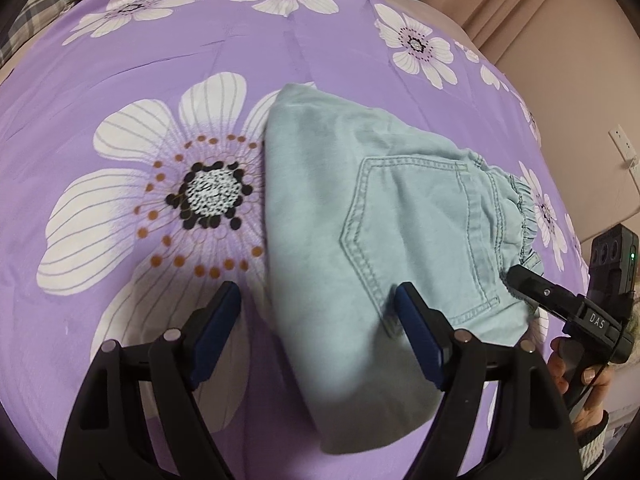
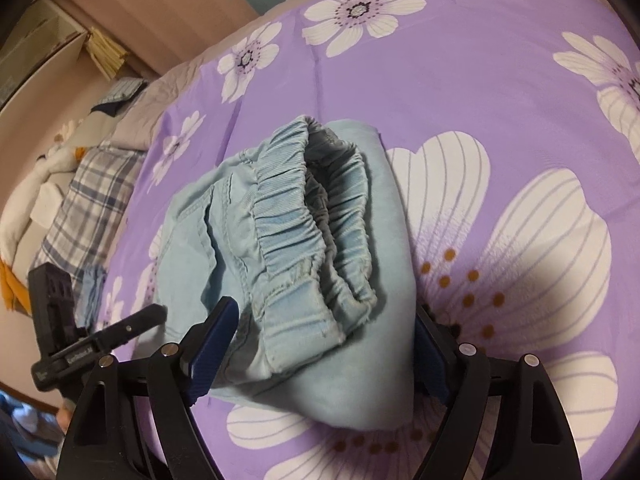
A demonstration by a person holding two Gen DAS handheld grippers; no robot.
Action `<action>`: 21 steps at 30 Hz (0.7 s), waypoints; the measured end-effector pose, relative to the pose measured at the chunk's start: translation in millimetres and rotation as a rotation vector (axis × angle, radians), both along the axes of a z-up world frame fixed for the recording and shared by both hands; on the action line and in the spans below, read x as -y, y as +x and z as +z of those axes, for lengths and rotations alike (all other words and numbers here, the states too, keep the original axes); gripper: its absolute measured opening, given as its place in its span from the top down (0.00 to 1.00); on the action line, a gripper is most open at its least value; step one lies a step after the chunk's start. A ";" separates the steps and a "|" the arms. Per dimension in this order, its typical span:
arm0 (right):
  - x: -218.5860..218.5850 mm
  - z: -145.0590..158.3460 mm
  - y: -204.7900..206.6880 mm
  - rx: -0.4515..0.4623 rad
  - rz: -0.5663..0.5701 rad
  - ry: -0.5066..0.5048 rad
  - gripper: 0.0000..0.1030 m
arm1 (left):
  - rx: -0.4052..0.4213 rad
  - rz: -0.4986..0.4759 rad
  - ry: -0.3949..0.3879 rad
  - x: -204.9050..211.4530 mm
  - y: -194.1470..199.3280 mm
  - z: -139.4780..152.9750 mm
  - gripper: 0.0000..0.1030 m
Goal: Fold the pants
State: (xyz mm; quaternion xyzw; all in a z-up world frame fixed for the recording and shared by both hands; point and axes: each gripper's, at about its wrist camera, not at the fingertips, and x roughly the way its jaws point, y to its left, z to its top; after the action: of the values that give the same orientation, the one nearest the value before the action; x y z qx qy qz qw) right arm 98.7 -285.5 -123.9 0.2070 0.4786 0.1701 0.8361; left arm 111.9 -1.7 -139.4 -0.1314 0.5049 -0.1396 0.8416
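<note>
— What's under your left gripper (image 1: 318,314)?
— My fingers spread wide over the folded pants (image 1: 360,216), pocket up, on the purple bedspread (image 1: 120,80).
— And the right gripper (image 1: 520,280)?
— Touching the waistband edge.

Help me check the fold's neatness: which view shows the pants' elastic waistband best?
The right wrist view: the gathered waistband faces the camera, opening visible, atop the folded pants. The left wrist view shows only a ruffled sliver of it past the back pocket.

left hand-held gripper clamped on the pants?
No. The left hand-held gripper stands wide open, its fingers straddling the edge of the folded pants without pinching the cloth.
</note>
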 end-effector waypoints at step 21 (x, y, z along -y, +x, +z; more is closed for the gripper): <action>-21.9 -2.2 24.7 0.073 0.077 -0.059 0.20 | 0.007 -0.084 -0.030 32.2 22.5 -2.9 0.23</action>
State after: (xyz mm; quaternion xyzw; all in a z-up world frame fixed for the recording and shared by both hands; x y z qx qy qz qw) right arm 123.4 -263.6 -126.1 0.1573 0.4603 0.1954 0.8516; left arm 134.4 -33.9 -142.3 -0.1223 0.5050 -0.1828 0.8346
